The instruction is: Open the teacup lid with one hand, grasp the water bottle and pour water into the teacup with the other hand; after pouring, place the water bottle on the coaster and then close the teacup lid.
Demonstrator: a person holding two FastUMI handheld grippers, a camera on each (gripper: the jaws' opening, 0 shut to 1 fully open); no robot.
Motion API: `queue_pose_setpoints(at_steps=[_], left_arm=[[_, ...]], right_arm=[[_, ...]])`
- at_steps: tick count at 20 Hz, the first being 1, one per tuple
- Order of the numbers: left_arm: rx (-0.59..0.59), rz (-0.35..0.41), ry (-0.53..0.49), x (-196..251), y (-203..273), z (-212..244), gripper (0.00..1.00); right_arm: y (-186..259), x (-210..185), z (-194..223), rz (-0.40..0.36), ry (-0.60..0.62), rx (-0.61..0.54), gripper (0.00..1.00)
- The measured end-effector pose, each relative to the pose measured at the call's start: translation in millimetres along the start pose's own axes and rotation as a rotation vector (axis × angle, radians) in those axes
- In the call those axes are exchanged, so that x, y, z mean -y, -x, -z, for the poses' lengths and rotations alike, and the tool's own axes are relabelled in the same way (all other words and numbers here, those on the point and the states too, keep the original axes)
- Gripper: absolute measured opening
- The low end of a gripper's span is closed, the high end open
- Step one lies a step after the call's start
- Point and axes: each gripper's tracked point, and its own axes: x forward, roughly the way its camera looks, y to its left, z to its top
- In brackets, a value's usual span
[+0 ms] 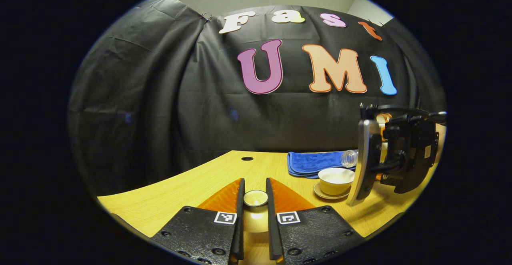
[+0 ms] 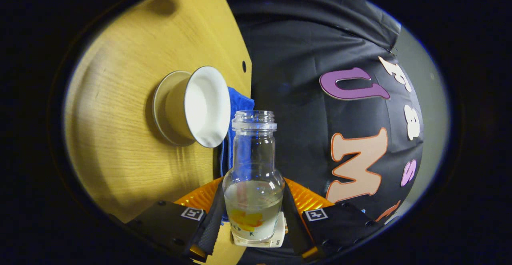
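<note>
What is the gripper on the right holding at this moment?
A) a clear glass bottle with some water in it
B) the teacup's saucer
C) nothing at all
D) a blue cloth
A: in the right gripper view both fingers of the right gripper press on the water bottle, tipped toward the open teacup.

Cream teacup (image 2: 192,107), blue cloth (image 1: 314,163), yellow wood-grain table (image 1: 176,189), clear bottle (image 2: 253,169).

Black cloth wall (image 1: 160,109) behind wooden table (image 1: 168,193).
</note>
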Motion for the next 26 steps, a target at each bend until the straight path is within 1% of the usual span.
queue_pose_setpoints(at_steps=[2,4,5,7,10,11,12,14,15,17,18,21,22,24,26], left_arm=[[0.000,0.000,0.000,-0.1,1.4,-0.6,0.22],[0.000,0.000,0.000,-0.2,0.4,-0.1,0.22],[-0.001,0.000,0.000,0.2,0.4,0.0,0.22],[0.000,0.000,0.000,-0.1,0.3,-0.2,0.22],[0.000,0.000,0.000,-0.1,0.2,0.5,0.22],[0.000,0.001,0.000,0.1,-0.3,0.5,0.22],[0.000,0.001,0.000,0.5,-0.4,0.5,0.22],[0.000,0.000,0.000,0.0,0.0,0.3,0.22],[0.000,0.000,0.001,0.0,-0.6,0.2,0.22],[0.000,0.000,0.000,0.1,-0.2,-0.4,0.22],[0.000,0.000,0.000,0.1,-0.3,0.1,0.22],[0.000,0.000,0.000,0.0,0.0,0.2,0.22],[0.000,0.000,0.000,0.1,-0.4,0.3,0.22],[0.000,0.000,0.000,0.4,-0.1,0.4,0.22],[0.000,0.000,0.000,0.5,-0.6,0.5,0.22]], right_arm=[[-1.2,8.9,7.3,-0.007,-0.149,-0.003,0.76],[-2.0,22.2,18.1,-0.004,-0.301,-0.009,0.79],[-1.6,28.4,24.3,-0.003,-0.385,-0.013,0.79],[-2.4,34.5,35.9,-0.009,-0.575,-0.009,0.72],[-4.7,41.8,61.5,0.004,-0.901,0.005,0.73],[-7.2,41.4,69.2,0.010,-0.991,0.003,0.80],[-8.1,42.3,72.9,0.012,-1.077,0.014,0.77],[-5.6,44.7,81.1,0.031,-1.220,0.035,0.73],[-7.8,43.1,87.5,0.041,-1.280,0.041,0.75],[-11.5,40.2,99.9,0.072,-1.355,0.041,0.76],[-11.6,39.2,104.8,0.091,-1.376,0.041,0.76],[-9.2,34.1,112.3,0.116,-1.444,0.049,0.77],[-9.0,31.8,111.7,0.123,-1.457,0.054,0.77],[-9.7,24.5,113.9,0.136,-1.468,0.063,0.74],[-14.0,19.7,114.3,0.148,-1.473,0.069,0.75]])
